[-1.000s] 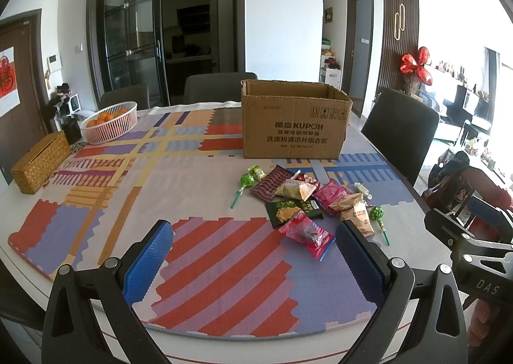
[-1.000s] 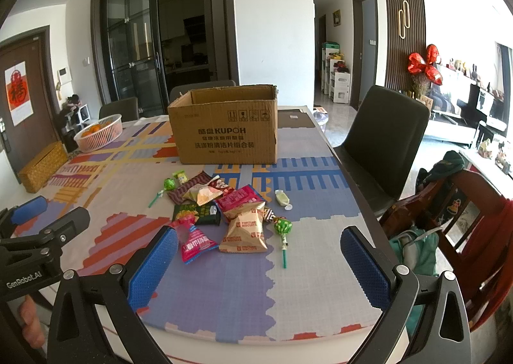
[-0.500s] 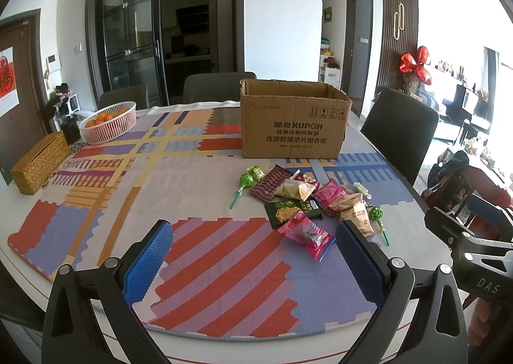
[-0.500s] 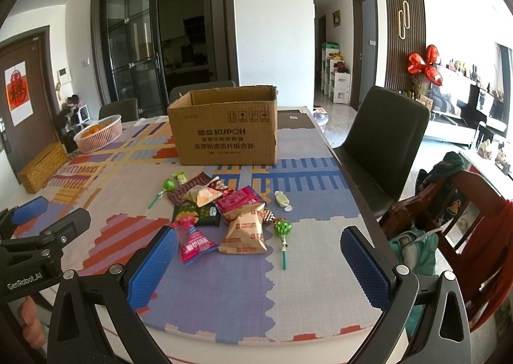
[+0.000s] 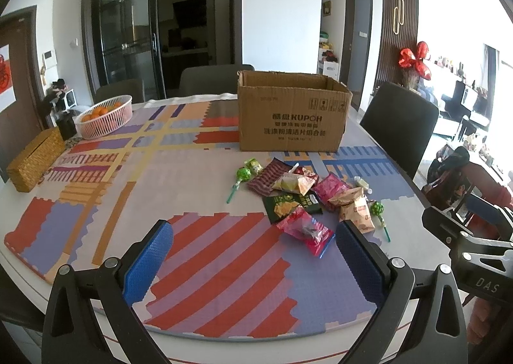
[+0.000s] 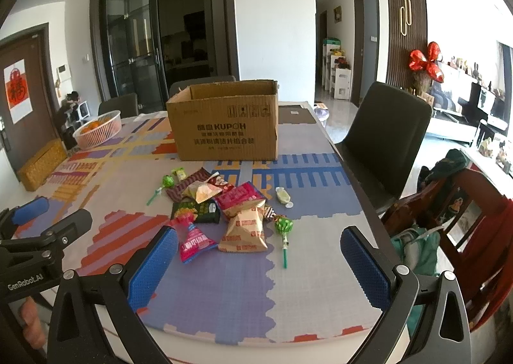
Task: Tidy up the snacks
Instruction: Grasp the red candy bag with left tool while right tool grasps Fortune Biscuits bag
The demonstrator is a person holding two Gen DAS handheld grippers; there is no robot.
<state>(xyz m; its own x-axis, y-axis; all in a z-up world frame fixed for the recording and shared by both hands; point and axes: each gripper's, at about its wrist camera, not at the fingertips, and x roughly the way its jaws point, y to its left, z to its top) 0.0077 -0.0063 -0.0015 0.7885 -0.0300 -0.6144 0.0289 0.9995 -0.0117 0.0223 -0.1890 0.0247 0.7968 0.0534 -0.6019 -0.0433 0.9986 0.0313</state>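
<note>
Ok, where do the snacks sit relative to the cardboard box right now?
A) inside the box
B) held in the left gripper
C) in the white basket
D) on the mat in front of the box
D: the snacks lie loose on the mat, on the near side of the box.

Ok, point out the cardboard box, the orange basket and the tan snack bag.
cardboard box [image 5: 293, 120], left wrist view, printed front.
orange basket [image 5: 107, 120], left wrist view, outer wall.
tan snack bag [image 6: 245, 231], right wrist view, middle of bag.

bare mat [image 6: 320, 268] lies before the snack pile [image 6: 224, 210]; cardboard box [image 6: 224, 127] stands behind.
</note>
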